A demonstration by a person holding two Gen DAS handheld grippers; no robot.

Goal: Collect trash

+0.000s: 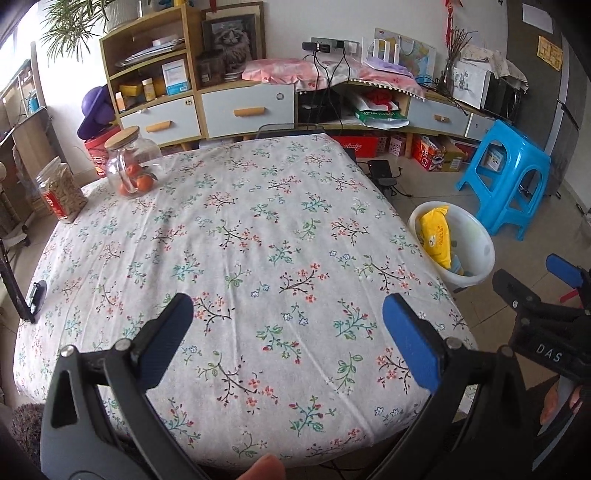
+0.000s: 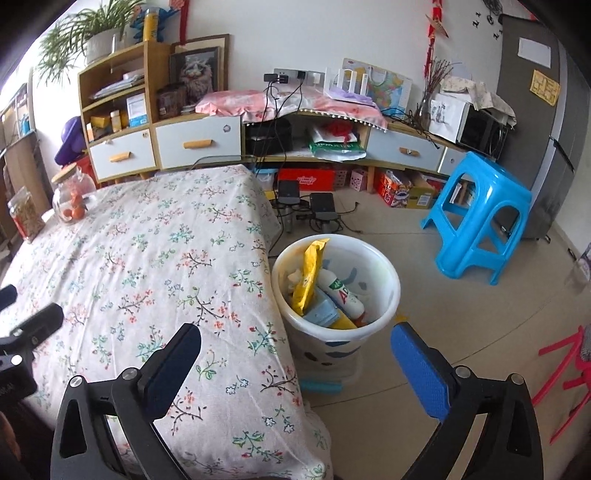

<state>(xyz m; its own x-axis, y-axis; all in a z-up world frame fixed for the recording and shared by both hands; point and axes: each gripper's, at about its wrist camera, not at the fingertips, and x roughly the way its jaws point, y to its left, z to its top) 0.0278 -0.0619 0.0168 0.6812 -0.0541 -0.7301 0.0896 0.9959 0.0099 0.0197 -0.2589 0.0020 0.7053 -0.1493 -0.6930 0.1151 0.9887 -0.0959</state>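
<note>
Collect trash | my right gripper [image 2: 295, 354] jaws wide apart, empty, above white plastic bin [image 2: 384, 273] on floor beside floral-cloth counter [image 2: 147, 266] | yellow packet [image 2: 308, 273], white bottle [image 2: 340, 291] inside bin | left gripper [image 1: 288, 332] jaws apart over counter, nothing held

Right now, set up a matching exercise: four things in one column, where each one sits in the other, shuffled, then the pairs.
1. yellow packet
2. glass jar of oranges
3. blue stool
4. potted plant

A. on the floor by the fridge
B. on top of the shelf unit
C. in the white bin
D. on the table's far corner

Pairs: 1-C, 2-D, 3-A, 4-B
</note>
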